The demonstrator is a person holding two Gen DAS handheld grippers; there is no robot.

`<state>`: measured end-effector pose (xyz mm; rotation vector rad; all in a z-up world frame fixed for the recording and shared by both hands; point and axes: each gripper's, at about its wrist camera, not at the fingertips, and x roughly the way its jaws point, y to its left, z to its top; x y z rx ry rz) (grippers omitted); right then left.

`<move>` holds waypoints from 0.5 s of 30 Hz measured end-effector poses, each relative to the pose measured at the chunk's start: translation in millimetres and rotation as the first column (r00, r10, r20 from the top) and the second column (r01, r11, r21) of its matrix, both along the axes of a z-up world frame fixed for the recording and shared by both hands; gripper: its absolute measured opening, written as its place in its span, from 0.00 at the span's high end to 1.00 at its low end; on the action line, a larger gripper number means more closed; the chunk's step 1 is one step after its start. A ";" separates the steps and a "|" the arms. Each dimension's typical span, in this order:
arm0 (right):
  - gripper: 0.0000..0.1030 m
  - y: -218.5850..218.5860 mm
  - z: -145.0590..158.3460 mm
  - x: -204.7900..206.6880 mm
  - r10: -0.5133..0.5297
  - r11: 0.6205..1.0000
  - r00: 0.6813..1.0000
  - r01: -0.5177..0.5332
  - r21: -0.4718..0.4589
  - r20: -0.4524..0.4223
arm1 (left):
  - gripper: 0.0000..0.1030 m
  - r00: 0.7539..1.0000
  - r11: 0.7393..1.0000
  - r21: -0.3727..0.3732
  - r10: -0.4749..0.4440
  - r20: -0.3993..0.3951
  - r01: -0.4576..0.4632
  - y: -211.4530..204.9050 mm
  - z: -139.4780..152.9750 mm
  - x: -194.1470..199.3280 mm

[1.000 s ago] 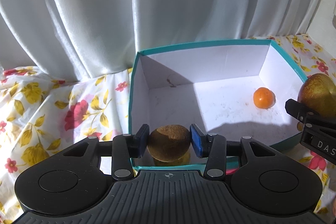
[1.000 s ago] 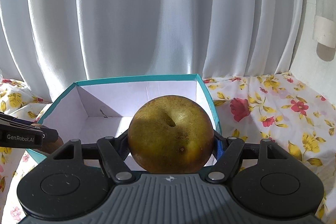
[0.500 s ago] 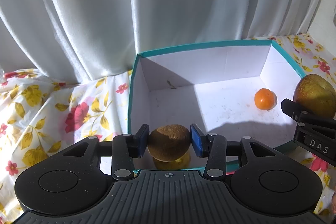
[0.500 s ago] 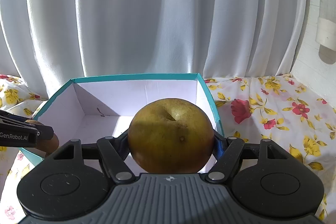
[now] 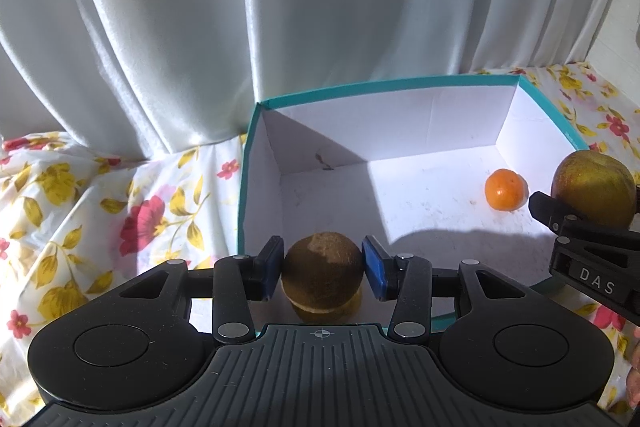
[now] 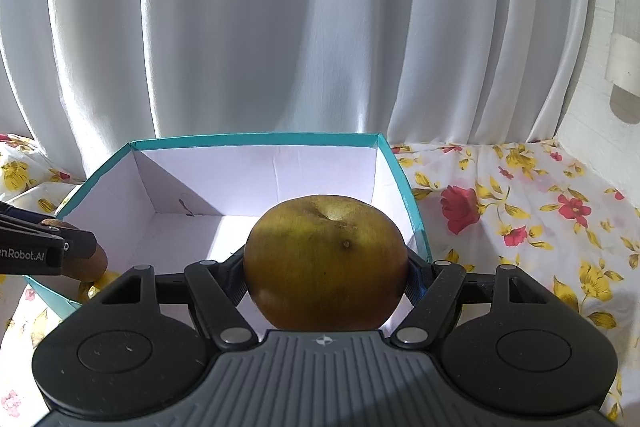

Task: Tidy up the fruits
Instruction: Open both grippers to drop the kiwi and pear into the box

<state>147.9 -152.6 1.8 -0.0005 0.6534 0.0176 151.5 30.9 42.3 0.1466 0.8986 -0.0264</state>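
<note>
My left gripper (image 5: 322,269) is shut on a brown kiwi (image 5: 322,267) and holds it over the near left part of a teal box (image 5: 384,85) with a white inside. My right gripper (image 6: 326,263) is shut on a large yellow-brown pear (image 6: 326,259) over the box's near right rim (image 6: 404,195). The pear (image 5: 592,187) and right gripper also show at the right of the left wrist view. The left gripper with the kiwi (image 6: 86,261) shows at the left of the right wrist view. A small orange (image 5: 506,189) lies on the box floor at the right.
The box stands on a floral cloth (image 5: 80,211) that also spreads to the right (image 6: 520,211). White curtains (image 5: 280,7) hang right behind the box. A white wall (image 6: 600,107) is at the far right.
Both grippers have moved forward and a little higher over the box, each still holding its fruit. The pear has come further in over the right rim.
</note>
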 end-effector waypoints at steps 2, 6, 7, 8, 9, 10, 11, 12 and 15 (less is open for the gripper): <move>0.29 -0.7 -1.4 1.4 -0.002 1.000 1.000 0.002 0.004 -0.004 | 0.57 1.000 1.000 0.003 0.001 -0.022 -0.001 -0.7 -5.9 3.4; 0.29 -1.9 -4.3 3.8 -0.007 1.000 1.000 0.007 0.010 -0.013 | 0.57 1.000 1.000 0.004 -0.001 -0.004 0.001 0.1 -8.0 3.6; 0.29 -2.4 -3.8 3.3 -0.010 1.000 1.000 0.010 0.010 -0.007 | 0.55 1.000 1.000 -0.009 -0.002 0.013 0.002 1.7 -5.3 1.5; 0.29 -2.8 -2.6 2.4 -0.013 1.000 1.000 0.013 0.008 0.002 | 0.53 1.000 1.000 -0.019 -0.001 0.030 0.001 3.5 -1.9 -0.7; 0.29 -3.3 -0.2 0.7 -0.016 1.000 1.000 0.016 0.004 0.019 | 0.47 0.999 1.000 -0.029 0.000 0.050 0.001 5.3 2.0 -3.1; 0.29 -4.1 2.9 -1.2 -0.018 1.000 0.999 0.018 0.001 0.035 | 0.42 0.997 0.999 -0.039 0.003 0.071 0.000 7.9 6.0 -5.9; 0.28 -5.3 6.4 -3.3 -0.020 1.000 0.999 0.020 0.002 0.050 | 0.41 0.996 0.999 -0.046 0.011 0.087 -0.007 10.7 9.3 -8.5; 0.22 -6.9 10.3 -6.4 -0.022 1.000 0.997 0.022 0.008 0.070 | 0.40 0.995 0.999 -0.050 0.018 0.102 -0.013 13.8 12.0 -11.3; 0.09 -12.2 20.6 -19.6 -0.023 0.999 0.991 0.018 0.037 0.129 | 0.36 0.990 0.999 -0.047 0.031 0.135 -0.025 21.9 17.6 -22.5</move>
